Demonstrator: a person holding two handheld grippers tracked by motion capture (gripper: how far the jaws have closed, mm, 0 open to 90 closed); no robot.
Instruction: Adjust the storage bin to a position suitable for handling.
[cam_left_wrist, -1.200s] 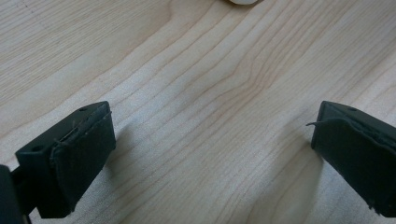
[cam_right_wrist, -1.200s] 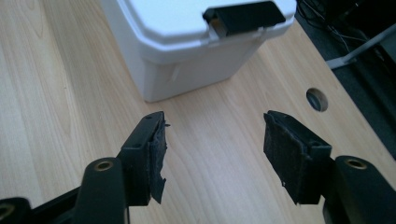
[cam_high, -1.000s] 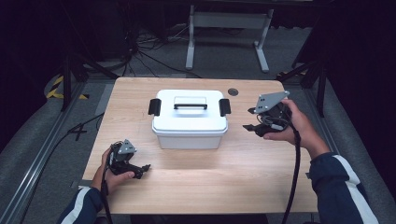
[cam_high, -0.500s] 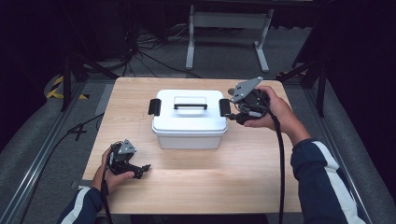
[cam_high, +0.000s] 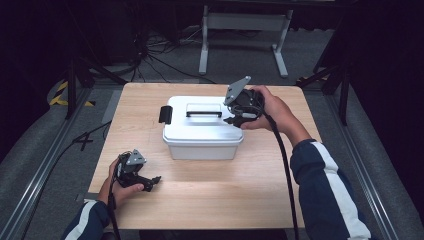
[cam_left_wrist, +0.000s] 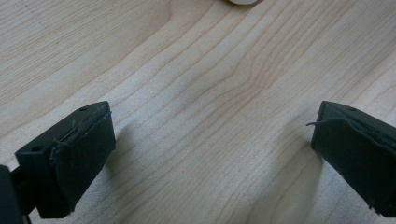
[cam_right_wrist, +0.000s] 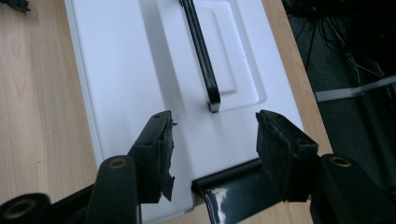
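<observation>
A white lidded box (cam_high: 202, 135) stands in the middle of the wooden table (cam_high: 210, 195). Its lid (cam_right_wrist: 130, 70) carries a black handle (cam_right_wrist: 201, 56), also seen from above as the handle (cam_high: 203, 114), and a black latch (cam_high: 165, 114) sits at its left end. My right gripper (cam_high: 233, 120) hovers over the box's right end. In the right gripper view the right gripper (cam_right_wrist: 212, 140) is open, its jaws on either side of the right-end latch (cam_right_wrist: 231, 191) without touching it. My left gripper (cam_high: 151, 182) rests open near the table's front left, and the left gripper (cam_left_wrist: 210, 140) has only bare wood between its jaws.
The table's left edge (cam_high: 107, 145) drops to grey floor with cables (cam_high: 150, 47). A metal stand (cam_high: 240, 30) rises behind the table. Bare wood (cam_high: 225, 200) lies in front of the box. A sliver of the white box (cam_left_wrist: 243, 1) shows at the top of the left gripper view.
My right gripper has moved left from beside the box to over its right end and latch. The left gripper has stayed where it was.
</observation>
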